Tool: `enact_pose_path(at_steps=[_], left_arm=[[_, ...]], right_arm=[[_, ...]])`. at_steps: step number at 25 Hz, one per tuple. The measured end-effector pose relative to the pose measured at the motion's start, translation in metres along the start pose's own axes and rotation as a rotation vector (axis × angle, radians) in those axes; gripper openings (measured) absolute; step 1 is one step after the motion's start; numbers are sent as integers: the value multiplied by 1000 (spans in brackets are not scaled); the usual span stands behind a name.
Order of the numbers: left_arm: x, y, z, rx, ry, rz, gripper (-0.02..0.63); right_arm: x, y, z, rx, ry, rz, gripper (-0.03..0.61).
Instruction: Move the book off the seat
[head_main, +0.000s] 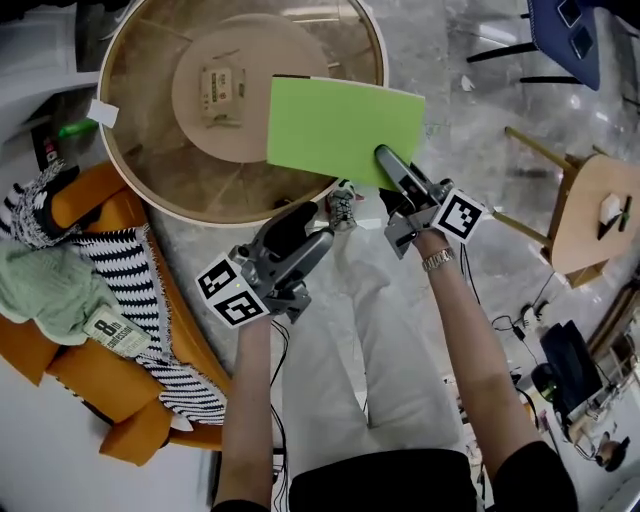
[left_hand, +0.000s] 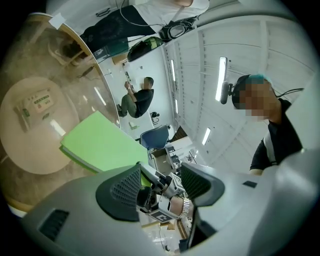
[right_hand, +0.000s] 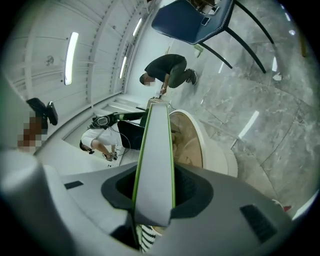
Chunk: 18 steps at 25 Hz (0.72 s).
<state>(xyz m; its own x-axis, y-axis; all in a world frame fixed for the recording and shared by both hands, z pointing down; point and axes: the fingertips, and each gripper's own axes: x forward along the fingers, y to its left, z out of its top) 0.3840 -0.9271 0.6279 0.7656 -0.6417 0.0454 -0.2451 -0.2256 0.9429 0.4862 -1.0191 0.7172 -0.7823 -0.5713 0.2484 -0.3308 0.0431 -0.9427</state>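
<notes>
Starting at the left of the head view: orange armchair (head_main: 95, 195), seat piled with a striped blanket (head_main: 135, 275), a pale green cloth (head_main: 45, 285) and a black-and-white knit (head_main: 35, 205).

Next over is the round glass-topped table (head_main: 145, 130). It has a cream rim, and a wooden disc under the glass carries a small packet (head_main: 222, 95).

My left tool (head_main: 318, 222) sits by the table's near rim, pointing toward the book. Its jaws are spread with nothing between the pads. In the left gripper view (left_hand: 160, 182) only my other tool and my wristwatch (left_hand: 186, 205) show through the gap. It's near the book but not touching it.

The book (head_main: 335, 125) has a green cover and lies flat over the right part of the table, with its right corner and near edge past the rim. It's well apart from the armchair. I can't tell whether it rests on the glass or hangs just above it.

My right tool (head_main: 385, 158) pinches the book at its near edge. In the right gripper view (right_hand: 154, 187) both pads press on the covers, and the book's pale page edge (right_hand: 155, 150) runs straight away between them.

Further right there's a wooden stool (head_main: 590, 215), a blue chair (head_main: 565, 35) at top right, and cables and gear (head_main: 570, 370) on the marble floor (head_main: 470, 110).
</notes>
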Motion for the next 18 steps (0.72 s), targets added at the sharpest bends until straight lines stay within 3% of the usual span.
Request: enact_pose_path(at_steps=[9, 18], left_arm=[[9, 7, -3, 3, -37, 20, 245], [17, 5, -11, -1, -42, 11, 245]], right_arm=[[-5, -37, -9, -44, 68, -123, 160], [-4, -72, -9, -61, 112, -273, 242]])
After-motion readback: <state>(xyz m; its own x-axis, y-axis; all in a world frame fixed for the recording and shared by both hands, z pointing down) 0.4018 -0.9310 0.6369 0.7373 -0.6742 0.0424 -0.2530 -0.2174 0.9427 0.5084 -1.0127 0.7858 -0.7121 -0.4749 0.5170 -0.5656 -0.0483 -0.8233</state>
